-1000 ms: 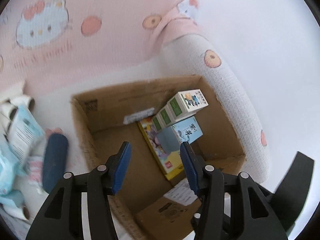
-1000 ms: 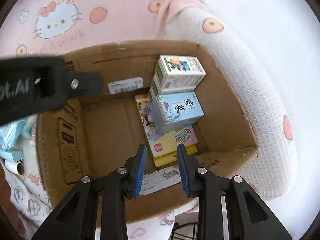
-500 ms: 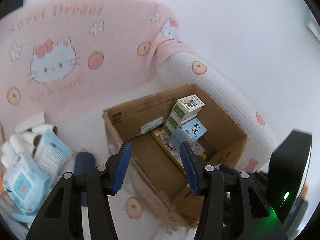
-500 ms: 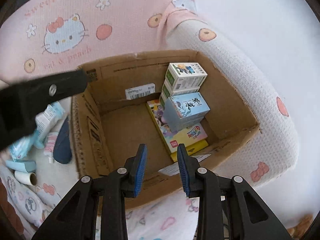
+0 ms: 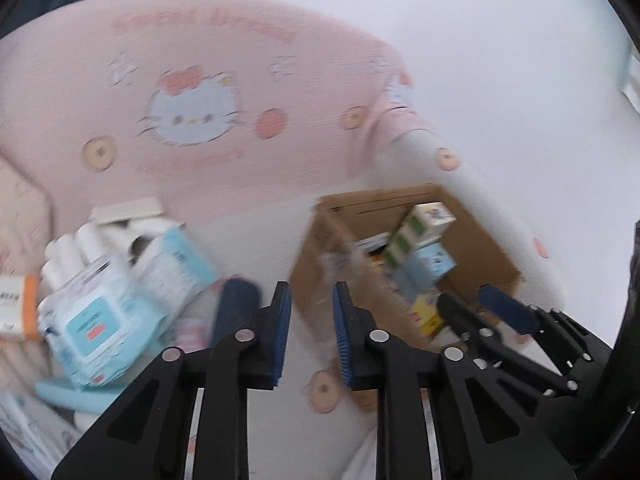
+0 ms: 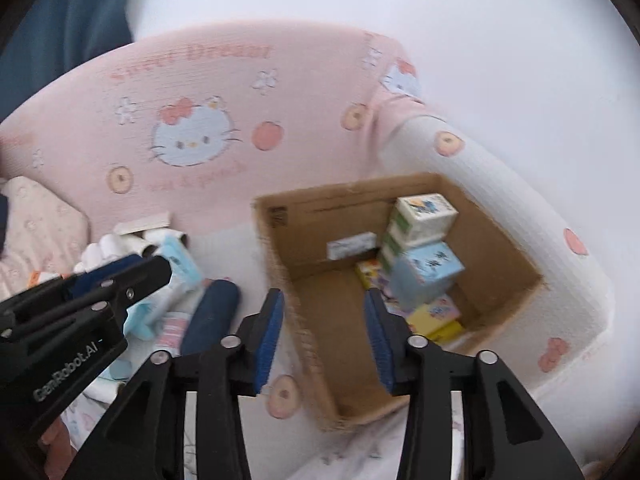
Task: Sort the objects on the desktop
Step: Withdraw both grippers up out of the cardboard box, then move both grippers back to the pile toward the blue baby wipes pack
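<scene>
- Left gripper (image 5: 310, 330): blue pads apart with a narrow gap, nothing between them; jaws have just been closing. It hangs above the white bed surface, between the loose pile and the box.
- Right gripper (image 6: 324, 330): pads wide apart, nothing between them; jaws have just been opening. It hangs over the near left wall of the cardboard box (image 6: 280, 236).
- Cardboard box: open top, sits on the bed against a white bolster (image 6: 532, 216) with peach dots.
- Inside the box, right side: green-and-white carton (image 6: 424, 216) stacked on top of a light blue carton (image 6: 428, 272); flat yellow and pink packs (image 6: 436, 316) under them. White label on the far inner wall.
- Loose pile left of the box: wet-wipe packs (image 5: 96, 316), white paper rolls (image 5: 72, 248), an orange-edged box (image 5: 16, 308) at the frame edge.
- Dark blue cylinder (image 6: 212, 308) lies on the bed between pile and box, just beside the box.
- Pink cat-print cushion (image 6: 192, 136) behind everything.
- Both views motion-blurred; small print unreadable.
</scene>
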The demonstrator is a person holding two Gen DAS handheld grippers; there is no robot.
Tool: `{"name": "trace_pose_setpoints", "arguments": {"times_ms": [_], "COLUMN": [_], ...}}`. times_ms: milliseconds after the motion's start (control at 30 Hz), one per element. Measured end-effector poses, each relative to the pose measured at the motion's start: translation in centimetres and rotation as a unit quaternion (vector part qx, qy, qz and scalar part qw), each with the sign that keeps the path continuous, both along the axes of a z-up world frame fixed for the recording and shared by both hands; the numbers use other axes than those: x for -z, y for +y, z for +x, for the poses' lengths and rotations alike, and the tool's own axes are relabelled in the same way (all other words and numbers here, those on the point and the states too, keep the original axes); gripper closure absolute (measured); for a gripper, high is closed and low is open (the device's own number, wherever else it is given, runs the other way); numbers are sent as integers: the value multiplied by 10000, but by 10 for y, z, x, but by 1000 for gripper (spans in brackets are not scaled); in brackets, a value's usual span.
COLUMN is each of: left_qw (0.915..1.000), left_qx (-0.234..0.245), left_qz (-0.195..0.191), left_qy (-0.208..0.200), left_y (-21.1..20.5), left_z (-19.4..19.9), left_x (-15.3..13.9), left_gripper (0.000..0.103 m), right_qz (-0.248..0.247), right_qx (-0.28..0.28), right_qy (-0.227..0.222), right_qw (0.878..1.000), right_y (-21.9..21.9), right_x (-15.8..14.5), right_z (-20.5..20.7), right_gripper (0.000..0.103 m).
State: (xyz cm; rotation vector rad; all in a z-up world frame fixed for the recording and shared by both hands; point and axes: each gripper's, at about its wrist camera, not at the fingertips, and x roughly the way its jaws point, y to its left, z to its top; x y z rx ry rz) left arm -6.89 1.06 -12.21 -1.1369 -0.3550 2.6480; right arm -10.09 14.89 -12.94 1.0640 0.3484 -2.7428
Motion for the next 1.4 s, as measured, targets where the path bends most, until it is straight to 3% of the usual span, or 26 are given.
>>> {"name": "trace_pose_setpoints", "arguments": {"times_ms": [267, 400, 600, 633, 667, 733, 933, 1100, 1267, 1400], "left_qw": [9984, 9965, 9930, 9923, 9915, 9888, 9862, 9847, 9815, 9709], "left_qx": [-482, -758, -1133, -1159, -1210, -1407, -1585, -1656, -1706, -1985], "left_qz": [-161, 109, 58, 102, 124, 147, -88, -65, 284, 610], "left_qy": [-231, -349, -340, -412, -471, -479, -480, -547, -815, -1193], "left_y": [-55, -83, -115, -120, -124, -134, -154, -177, -201, -220], "left_z": [12, 26, 54, 57, 60, 65, 72, 60, 37, 24], "left_x": [24, 33, 45, 48, 52, 60, 73, 83, 104, 128], "left_gripper": [81, 81, 81, 75, 59, 39, 39, 39, 39, 39], "right_qz": [-237, -378, -874, -945, -979, -905, -434, -341, -454, -384], "right_qx": [-775, -1119, -1282, -1329, -1418, -1620, -2296, -2547, -2690, -2772], "right_qy": [194, 301, 73, -3, -63, -141, -185, -165, -479, -575], "right_qw": [9965, 9925, 9879, 9866, 9850, 9825, 9721, 9663, 9609, 9583], "right_y": [-53, -69, -70, -72, -75, -83, -115, -129, -147, -170], "right_x": [12, 22, 41, 46, 50, 59, 84, 95, 108, 120], "right_z": [24, 36, 45, 46, 48, 53, 73, 71, 38, 2], "right_gripper": [62, 47, 39, 38, 36, 35, 34, 34, 34, 34]}}
